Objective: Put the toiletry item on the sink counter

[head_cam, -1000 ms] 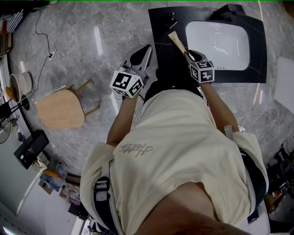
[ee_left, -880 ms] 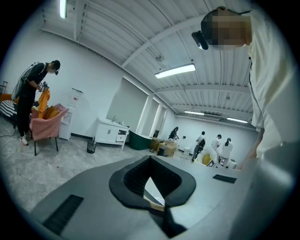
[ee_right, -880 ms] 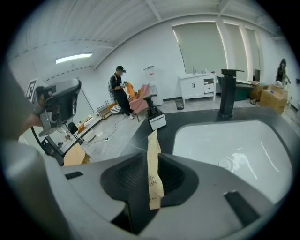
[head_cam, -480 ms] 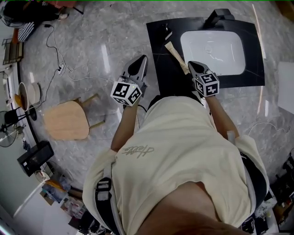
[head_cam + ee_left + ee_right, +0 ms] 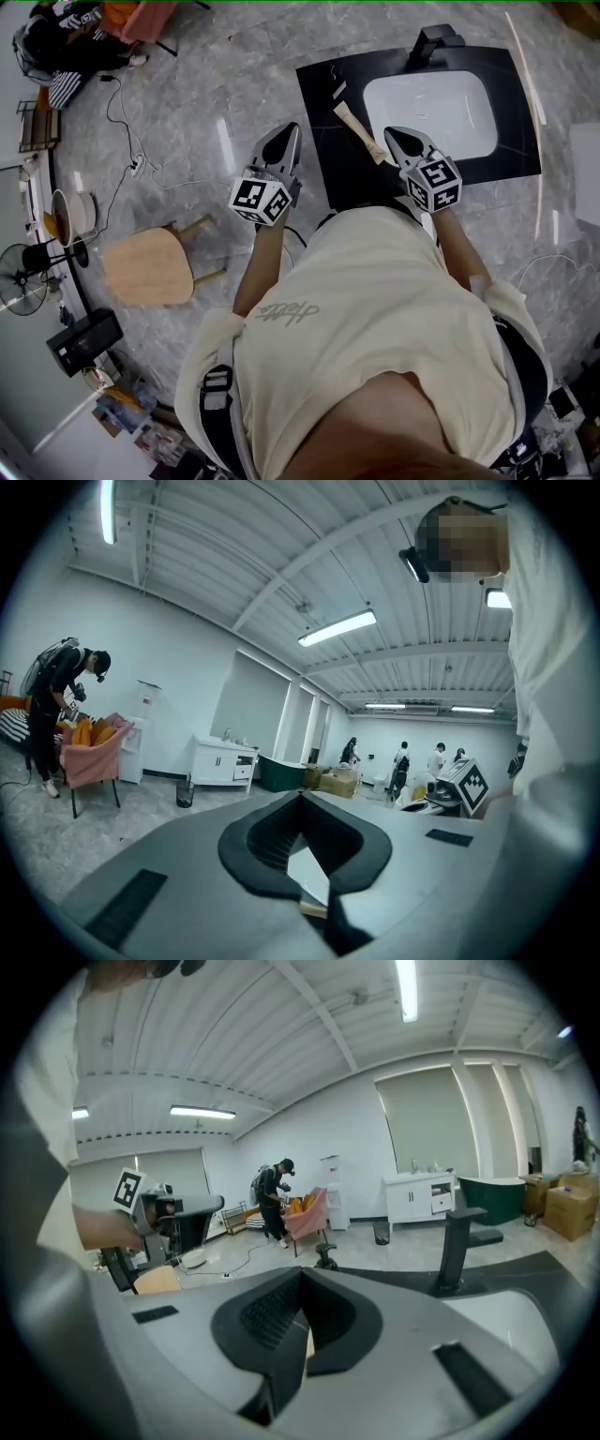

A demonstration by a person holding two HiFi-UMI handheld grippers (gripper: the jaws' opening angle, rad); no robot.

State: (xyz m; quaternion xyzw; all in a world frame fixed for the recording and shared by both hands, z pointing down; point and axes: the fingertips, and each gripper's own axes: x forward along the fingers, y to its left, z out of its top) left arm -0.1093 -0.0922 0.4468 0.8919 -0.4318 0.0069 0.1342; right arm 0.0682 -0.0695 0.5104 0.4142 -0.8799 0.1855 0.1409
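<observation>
Right gripper, closed and empty, is held near the toiletry item, which could be knocked off the sink counter by a low swing.

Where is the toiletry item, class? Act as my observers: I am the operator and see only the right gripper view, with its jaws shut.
Observer: The toiletry item lies slantwise on the black counter, left of the white basin, not in the right hand-held gripper.
Operator: What about the other side?
Observer: The left hand-held gripper hovers over the grey floor, just left of the counter's edge.
</observation>
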